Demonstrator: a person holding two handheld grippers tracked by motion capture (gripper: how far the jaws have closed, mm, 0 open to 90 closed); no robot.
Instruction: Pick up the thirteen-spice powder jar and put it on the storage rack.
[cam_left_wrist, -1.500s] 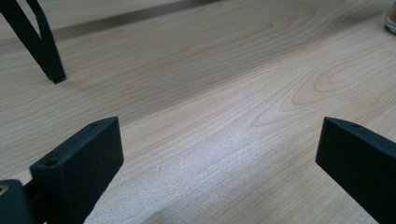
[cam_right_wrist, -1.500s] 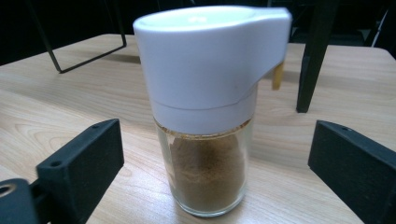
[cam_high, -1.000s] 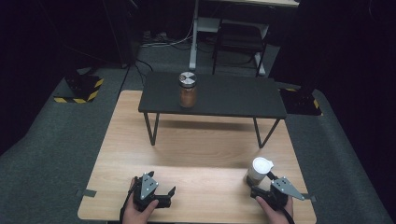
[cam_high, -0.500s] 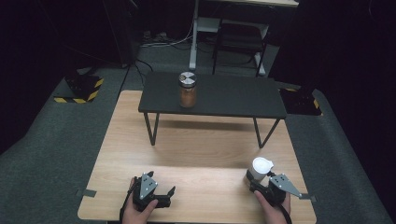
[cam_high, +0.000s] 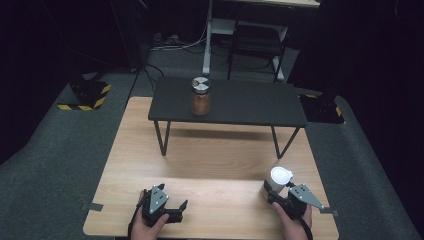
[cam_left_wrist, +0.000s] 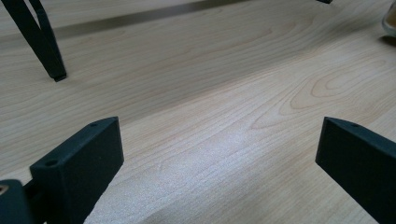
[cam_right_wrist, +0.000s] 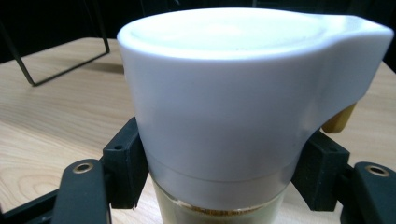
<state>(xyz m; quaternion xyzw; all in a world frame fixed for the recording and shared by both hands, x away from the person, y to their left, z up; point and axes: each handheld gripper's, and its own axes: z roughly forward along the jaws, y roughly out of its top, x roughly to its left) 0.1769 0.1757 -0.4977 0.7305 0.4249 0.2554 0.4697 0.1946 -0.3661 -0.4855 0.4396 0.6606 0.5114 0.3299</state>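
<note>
A clear glass jar with a smooth white lipped plastic cap (cam_right_wrist: 243, 102), holding tan powder and standing at the near right of the pale wood-grain table (cam_high: 210, 150), is clamped by the right gripper (cam_high: 278, 198), just closed; the left gripper (cam_high: 176, 210) is held apart, empty.

The table (cam_high: 210, 165) is pale wood with a smooth, faintly shiny grain, the bench (cam_high: 240, 102) on it matt black, the near jar (cam_right_wrist: 219, 200) clear glass under a smooth white plastic lid (cam_right_wrist: 233, 84), the far jar (cam_high: 201, 96) metal-capped, the floor (cam_high: 50, 165) rough grey carpet.
</note>
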